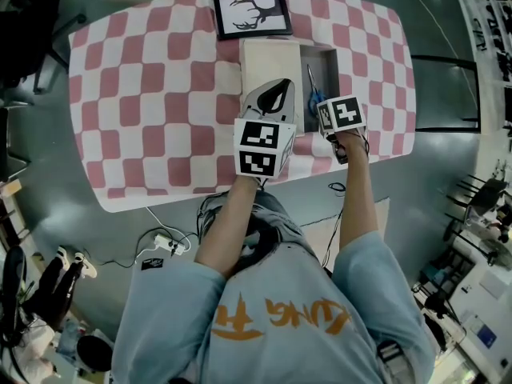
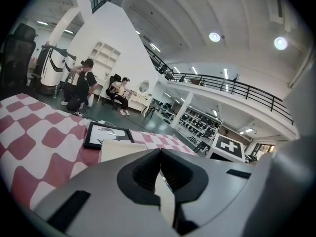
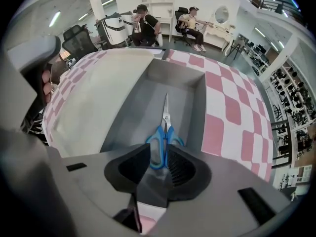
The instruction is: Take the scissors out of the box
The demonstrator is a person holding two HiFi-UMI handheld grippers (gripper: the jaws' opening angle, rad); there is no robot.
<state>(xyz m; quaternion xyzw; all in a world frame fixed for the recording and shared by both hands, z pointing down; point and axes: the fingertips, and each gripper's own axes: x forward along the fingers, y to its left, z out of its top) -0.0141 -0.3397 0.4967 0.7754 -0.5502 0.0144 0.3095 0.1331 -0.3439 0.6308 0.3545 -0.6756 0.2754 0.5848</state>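
Scissors (image 1: 312, 88) with blue handles lie in the open grey box (image 1: 326, 54), blades pointing to the table's far side. In the right gripper view the scissors (image 3: 165, 132) lie straight ahead. My right gripper (image 3: 159, 154) points down into the box (image 3: 197, 98), jaws a little apart, with the left handle loop showing in the gap. I see no pad pressing on it. In the head view this gripper (image 1: 322, 109) is mostly hidden under its marker cube. My left gripper (image 1: 278, 86) hovers over the cream lid (image 1: 268, 58), and its tips (image 2: 160, 154) meet with nothing between them.
A pink and white checkered cloth (image 1: 152, 94) covers the table. A black-framed antler drawing (image 1: 252, 13) lies just beyond the box. The cream lid (image 3: 98, 98) lies flat to the left of the box. Cables and a power strip (image 1: 164, 242) lie on the floor. People sit far off.
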